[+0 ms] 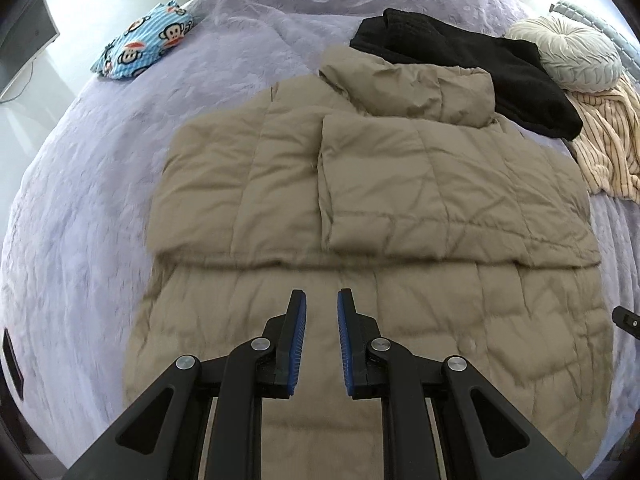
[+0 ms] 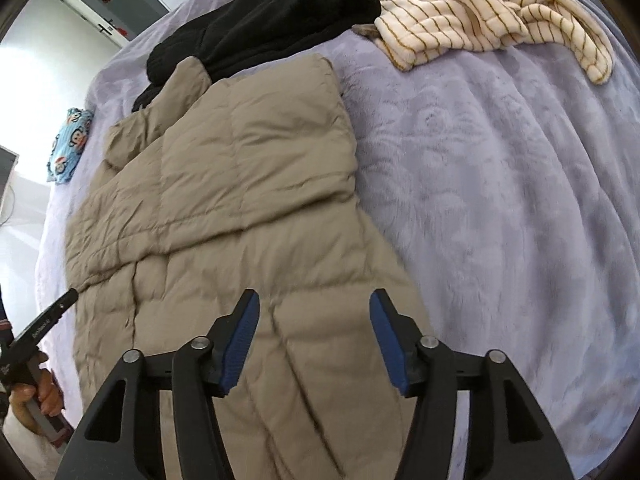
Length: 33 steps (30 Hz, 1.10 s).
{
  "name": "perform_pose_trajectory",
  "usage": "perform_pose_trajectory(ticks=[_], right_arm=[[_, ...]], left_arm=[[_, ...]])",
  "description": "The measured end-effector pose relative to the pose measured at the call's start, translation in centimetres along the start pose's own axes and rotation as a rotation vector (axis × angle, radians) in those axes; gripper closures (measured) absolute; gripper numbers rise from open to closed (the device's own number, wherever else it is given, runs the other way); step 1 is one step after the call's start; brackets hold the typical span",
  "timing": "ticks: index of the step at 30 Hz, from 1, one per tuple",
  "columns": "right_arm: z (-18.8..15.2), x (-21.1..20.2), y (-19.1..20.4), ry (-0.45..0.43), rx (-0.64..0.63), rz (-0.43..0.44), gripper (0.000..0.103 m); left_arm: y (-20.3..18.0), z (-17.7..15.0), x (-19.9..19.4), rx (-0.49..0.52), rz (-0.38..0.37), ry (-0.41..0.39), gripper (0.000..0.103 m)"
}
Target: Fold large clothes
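Observation:
A tan quilted puffer coat point(image 1: 360, 208) lies flat on the lavender bedspread point(image 1: 92, 184), its sleeves folded in across the chest and its hood point(image 1: 416, 88) at the far end. My left gripper point(image 1: 322, 300) hovers over the coat's lower half, its jaws a narrow gap apart, holding nothing. The coat also shows in the right wrist view point(image 2: 224, 216). My right gripper point(image 2: 314, 304) is wide open and empty above the coat's near right edge. The left gripper's tip point(image 2: 60, 308) shows at the left edge of that view.
A black fleece garment point(image 1: 472, 68) lies beyond the hood. A cream striped garment point(image 1: 608, 148) and a round grey cushion point(image 1: 576, 52) lie at the right. A blue monkey-print cloth point(image 1: 144, 40) lies far left. The bed's edge and pale floor point(image 1: 20, 120) are at the left.

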State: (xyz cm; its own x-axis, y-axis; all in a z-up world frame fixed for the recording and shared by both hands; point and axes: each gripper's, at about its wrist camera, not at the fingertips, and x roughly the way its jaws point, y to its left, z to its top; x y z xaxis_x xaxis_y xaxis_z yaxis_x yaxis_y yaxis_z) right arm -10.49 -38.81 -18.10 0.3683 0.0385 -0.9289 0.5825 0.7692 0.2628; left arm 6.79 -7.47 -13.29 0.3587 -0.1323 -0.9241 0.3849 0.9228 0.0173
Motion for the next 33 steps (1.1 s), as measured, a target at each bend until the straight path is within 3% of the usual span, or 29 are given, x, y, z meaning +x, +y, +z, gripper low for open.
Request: perform_pose_trajectory(ticks=[1,2,3,4,6,12,18,21,26,33], right_arm=[[-0.3,0.0,-0.1,0.008,0.0,0.005,0.04],[-0.8,-0.2,-0.1,0.012,0.0,0.009,0.04],[-1.1,-0.2,-0.2,0.018,-0.002,0.015,0.04],[-1.5,-0.3,-0.2,0.025,-0.006,0.02,0.04],[-2.1,-0.4,-0.1,0.035,-0.019,0.025,0.04],[-3.9,-0.3,0.1,0.067,-0.019,0.034,0.04],[-5.7,-0.5,1.2,0.072,-0.006,0.06,0.031],[-7.0,-0.7,1.9,0.066,0.021,0.077,0.019],[-9.6,-0.7,3.2,0.075,0.048,0.084,0.019],[-12.9,-1.8,4.6,0.082,0.135,0.125,0.018]], left_arm=[[-0.1,-0.5,-0.2,-0.003,0.002,0.006,0.078],[-0.2,-0.9,-0.5,-0.007,0.01,0.012,0.059],[-0.1,-1.3,-0.7,-0.016,0.019,0.015,0.007],[0.0,-1.9,-1.5,-0.042,0.042,-0.014,0.0],[-0.2,-2.7,-2.4,-0.046,0.045,-0.048,0.0],[-0.2,-4.9,-2.5,-0.066,0.056,0.021,0.0],[0.5,-7.0,-2.7,-0.042,0.057,0.069,0.0],[1.1,-8.1,-2.3,-0.03,0.047,0.087,0.0],[2.8,-10.2,-2.2,-0.02,0.034,0.119,0.0],[5.3,-13.1,-3.4,-0.016,0.085,0.18,0.0]])
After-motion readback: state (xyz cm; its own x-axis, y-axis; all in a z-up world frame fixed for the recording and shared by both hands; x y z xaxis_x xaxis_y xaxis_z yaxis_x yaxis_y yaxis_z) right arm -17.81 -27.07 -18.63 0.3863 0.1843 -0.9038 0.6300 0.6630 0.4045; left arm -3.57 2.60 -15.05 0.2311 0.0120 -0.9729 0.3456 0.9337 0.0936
